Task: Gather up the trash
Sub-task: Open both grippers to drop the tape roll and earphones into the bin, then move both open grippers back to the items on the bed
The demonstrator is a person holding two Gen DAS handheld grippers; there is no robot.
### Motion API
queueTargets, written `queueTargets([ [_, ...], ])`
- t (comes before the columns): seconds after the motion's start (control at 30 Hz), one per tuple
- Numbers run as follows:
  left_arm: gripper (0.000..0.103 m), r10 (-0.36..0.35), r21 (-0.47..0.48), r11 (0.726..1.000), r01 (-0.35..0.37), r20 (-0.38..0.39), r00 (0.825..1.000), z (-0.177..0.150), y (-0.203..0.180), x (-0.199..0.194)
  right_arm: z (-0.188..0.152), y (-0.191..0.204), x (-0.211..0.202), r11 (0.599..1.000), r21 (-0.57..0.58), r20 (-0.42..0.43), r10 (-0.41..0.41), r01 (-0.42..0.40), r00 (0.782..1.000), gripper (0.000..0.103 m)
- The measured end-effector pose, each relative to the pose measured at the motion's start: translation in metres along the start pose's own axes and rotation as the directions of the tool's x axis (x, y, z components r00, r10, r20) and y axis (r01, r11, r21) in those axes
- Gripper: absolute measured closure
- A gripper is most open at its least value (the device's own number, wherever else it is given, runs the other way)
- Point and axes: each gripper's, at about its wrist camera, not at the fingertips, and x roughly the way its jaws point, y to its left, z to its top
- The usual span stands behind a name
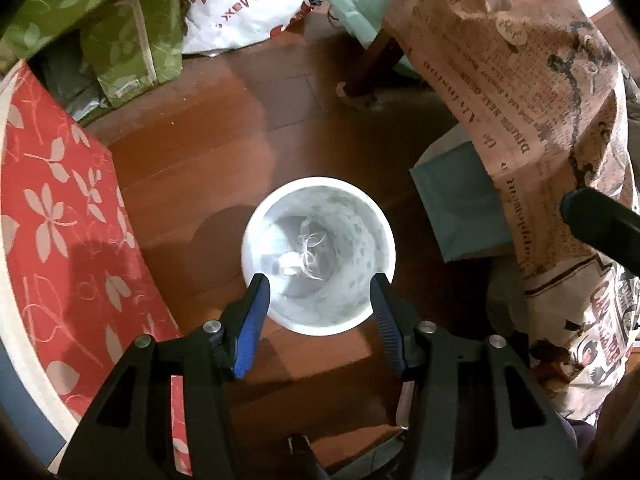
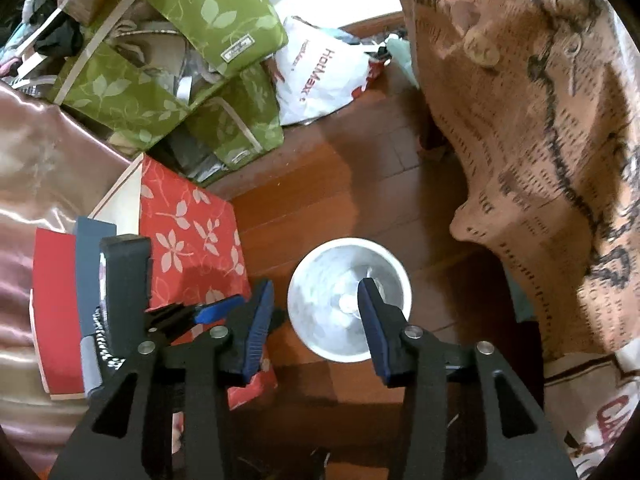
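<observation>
While both claws [image 1: 320, 292] [image 2: 316, 300] gape empty, a white bin [image 1: 318, 256] stands on cluttered wooden floor [image 1: 224, 128].

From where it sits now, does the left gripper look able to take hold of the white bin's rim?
Probably yes. The left gripper hangs right above the white bin, jaws open to either side of its near rim with nothing between. The printed paper bag stands off to the side.

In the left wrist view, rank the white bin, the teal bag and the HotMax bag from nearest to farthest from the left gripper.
1. White bin, directly under the left gripper.
2. Teal bag, to the right.
3. HotMax bag, far across the floor.
</observation>
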Motion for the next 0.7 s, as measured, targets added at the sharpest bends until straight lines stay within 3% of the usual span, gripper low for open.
queueTargets([
  [0.4,0.052,0.029,0.106,0.993,-0.043,0.135,0.99,-0.002,-0.035,-0.071,-0.01,-0.003,-0.054,0.998,0.016,0.097,-0.061,0.06,0.993,0.063],
  [0.7,0.052,-0.011,0.189,0.981,-0.042,0.275,0.961,-0.01,-0.084,-0.143,-0.024,-0.004,-0.128,0.996,0.034,0.232,-0.093,0.088,0.968,0.063],
])
